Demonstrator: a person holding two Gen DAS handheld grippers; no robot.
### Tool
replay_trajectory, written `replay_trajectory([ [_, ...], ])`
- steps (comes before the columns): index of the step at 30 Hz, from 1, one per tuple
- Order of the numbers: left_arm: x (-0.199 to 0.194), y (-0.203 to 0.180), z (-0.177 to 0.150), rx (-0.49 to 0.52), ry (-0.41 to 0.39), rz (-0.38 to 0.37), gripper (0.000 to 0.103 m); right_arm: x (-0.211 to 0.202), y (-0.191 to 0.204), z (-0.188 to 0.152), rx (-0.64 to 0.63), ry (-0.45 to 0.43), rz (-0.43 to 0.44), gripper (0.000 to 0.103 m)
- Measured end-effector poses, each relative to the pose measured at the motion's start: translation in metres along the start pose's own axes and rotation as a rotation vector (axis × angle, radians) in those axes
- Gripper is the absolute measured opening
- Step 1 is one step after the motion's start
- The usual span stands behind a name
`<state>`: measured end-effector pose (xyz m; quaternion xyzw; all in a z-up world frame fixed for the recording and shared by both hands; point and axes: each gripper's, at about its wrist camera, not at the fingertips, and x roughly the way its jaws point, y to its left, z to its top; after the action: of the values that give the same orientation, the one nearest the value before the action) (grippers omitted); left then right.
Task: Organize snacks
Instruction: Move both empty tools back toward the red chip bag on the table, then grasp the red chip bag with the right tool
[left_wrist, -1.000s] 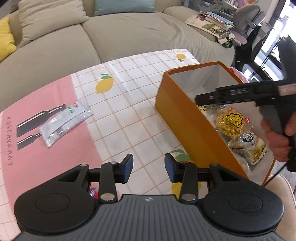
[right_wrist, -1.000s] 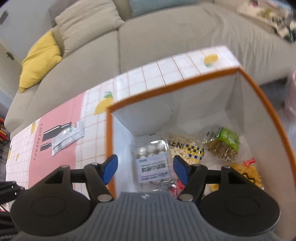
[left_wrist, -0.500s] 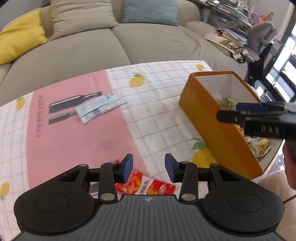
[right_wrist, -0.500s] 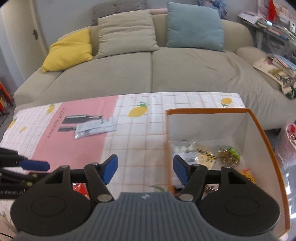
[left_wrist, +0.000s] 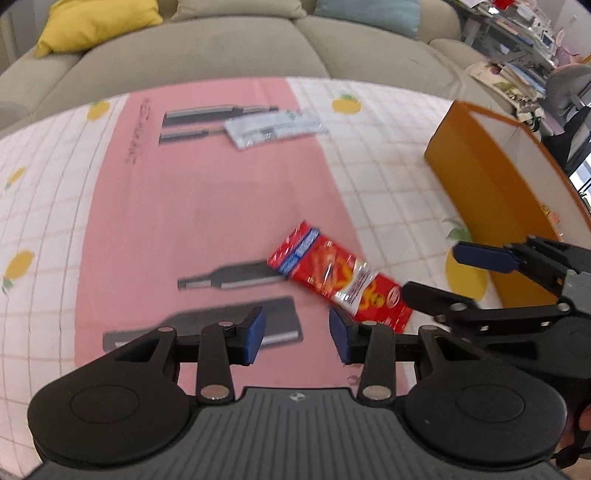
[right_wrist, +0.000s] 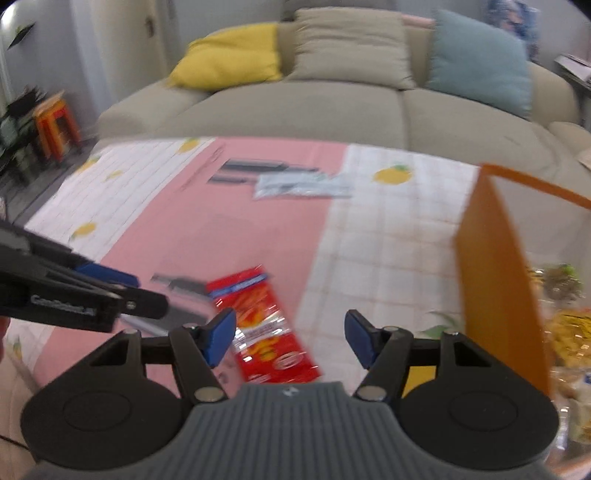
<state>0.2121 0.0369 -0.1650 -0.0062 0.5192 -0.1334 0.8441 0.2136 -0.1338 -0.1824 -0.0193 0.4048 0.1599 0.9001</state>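
A red snack packet (left_wrist: 340, 278) lies flat on the pink part of the tablecloth, also in the right wrist view (right_wrist: 264, 325). A silver-white packet (left_wrist: 275, 127) lies further back toward the sofa, also in the right wrist view (right_wrist: 301, 186). The orange box (left_wrist: 495, 192) stands at the right with several snack bags inside (right_wrist: 569, 328). My left gripper (left_wrist: 297, 334) is open and empty, just short of the red packet. My right gripper (right_wrist: 290, 334) is open and empty, above the red packet's near end; it also shows in the left wrist view (left_wrist: 443, 277).
A beige sofa (right_wrist: 332, 107) with yellow, beige and blue cushions runs along the table's far side. Orange stools (right_wrist: 55, 122) stand at the far left. The left gripper's arm (right_wrist: 74, 299) reaches in from the left of the right wrist view.
Both grippers have swung left, away from the orange box and toward the red packet. The right gripper left the box interior and now hangs over the table.
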Motion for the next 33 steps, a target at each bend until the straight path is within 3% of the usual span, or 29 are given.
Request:
replay_trajectory([
  [11,0.025,0.024,-0.003,-0.065,-0.032,0.03,0.048,0.053,0.022,-0.008,-0.115,0.049,-0.003,0.067],
  [14,0.032,0.028,-0.001,-0.079,-0.03,0.02,0.048,0.064,0.024,-0.01,-0.118,0.073,0.02,0.073],
  [16,0.036,0.028,-0.001,-0.081,-0.027,0.025,0.048,0.07,0.028,-0.011,-0.133,0.088,0.019,0.083],
  [26,0.052,0.036,0.004,-0.06,0.003,0.017,0.052,0.097,0.021,-0.01,-0.113,0.135,0.02,0.084],
  [29,0.056,0.04,0.009,-0.051,0.006,0.026,0.053,0.097,0.022,-0.008,-0.126,0.127,0.009,0.074],
  [31,0.06,0.042,0.014,-0.045,0.007,0.034,0.054,0.097,0.023,-0.005,-0.122,0.114,0.0,0.057],
  [33,0.063,0.044,0.018,-0.039,0.005,0.036,0.054,0.098,0.021,-0.001,-0.1,0.107,-0.022,0.051],
])
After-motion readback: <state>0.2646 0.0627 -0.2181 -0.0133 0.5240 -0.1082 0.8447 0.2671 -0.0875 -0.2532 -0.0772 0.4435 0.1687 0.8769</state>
